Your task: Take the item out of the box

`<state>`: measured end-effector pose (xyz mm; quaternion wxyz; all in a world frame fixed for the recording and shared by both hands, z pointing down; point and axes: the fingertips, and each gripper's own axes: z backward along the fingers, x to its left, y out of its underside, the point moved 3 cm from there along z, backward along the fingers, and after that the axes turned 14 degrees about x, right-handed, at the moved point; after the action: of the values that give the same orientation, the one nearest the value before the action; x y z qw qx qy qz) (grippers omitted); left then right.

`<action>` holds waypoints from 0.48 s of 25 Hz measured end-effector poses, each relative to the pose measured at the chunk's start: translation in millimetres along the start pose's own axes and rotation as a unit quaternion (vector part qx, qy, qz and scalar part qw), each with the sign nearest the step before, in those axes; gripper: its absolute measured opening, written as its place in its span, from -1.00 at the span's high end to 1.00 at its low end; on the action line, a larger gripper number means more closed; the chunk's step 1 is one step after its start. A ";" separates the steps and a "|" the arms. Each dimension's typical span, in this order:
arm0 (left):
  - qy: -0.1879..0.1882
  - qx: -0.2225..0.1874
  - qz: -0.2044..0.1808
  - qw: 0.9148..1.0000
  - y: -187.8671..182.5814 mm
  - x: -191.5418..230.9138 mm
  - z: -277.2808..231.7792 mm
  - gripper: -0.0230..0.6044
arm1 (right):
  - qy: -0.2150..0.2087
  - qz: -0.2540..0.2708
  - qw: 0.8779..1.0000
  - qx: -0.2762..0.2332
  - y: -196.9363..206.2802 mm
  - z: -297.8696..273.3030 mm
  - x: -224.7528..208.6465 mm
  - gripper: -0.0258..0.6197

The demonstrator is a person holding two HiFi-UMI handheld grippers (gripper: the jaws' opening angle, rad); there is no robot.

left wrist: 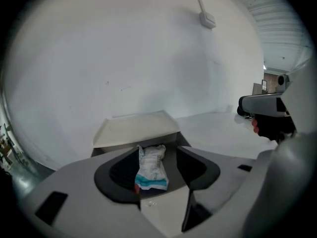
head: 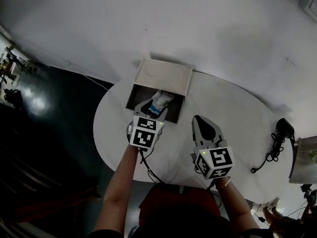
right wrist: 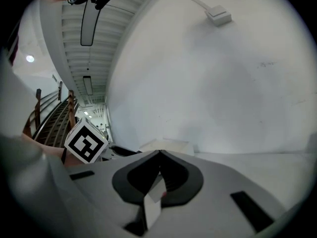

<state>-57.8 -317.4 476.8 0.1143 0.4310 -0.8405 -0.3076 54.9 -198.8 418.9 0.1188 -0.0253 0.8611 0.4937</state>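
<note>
Step in hand: approach to grasp, nothing lifted yet.

Left tongs: jaws stand wide apart, one on each side of the item and pressing on nothing. In the head view they reach over the near edge of the box.

Right tongs: jaws closed tip to tip, holding nothing. They sit low over the bench, beside the box and apart from it.

Item: a small crumpled white packet with a teal band near its lower end. It is inside the box, between the left jaws, with a gap on either side.

Box: dark interior, open, with its pale lid folded back on the far side.

Next move, as I judge it: ease the left tongs in a little, close on the middle of the packet, then lift clear of the box walls. The packet looks soft and thin, so a shallow pinch could slip off.

Not resolved:
- The near wall of the box and the packet's lower end are covered by the left tongs.
- Cannot tell whether the packet lies flat or leans on the back wall.
- Cannot tell whether the jaw tips touch the box floor.
- Print on the packet is too small to read.
</note>
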 end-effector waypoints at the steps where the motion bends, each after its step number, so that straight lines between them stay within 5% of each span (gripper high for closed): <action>1: 0.005 0.006 -0.007 1.000 -0.3 0.6 -4.5 0.18 | 0.004 -0.003 1.000 0.001 0.2 -1.2 -0.9 0.88; 12: 0.035 0.081 -0.072 0.993 1.0 13.1 -47.4 0.16 | 0.038 -0.015 0.999 0.020 1.9 -22.0 -10.1 0.88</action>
<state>-44.6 -347.2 513.7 0.0857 0.5088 -0.8251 -0.2303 60.5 -217.4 433.5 0.0940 -0.0543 0.8741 0.4735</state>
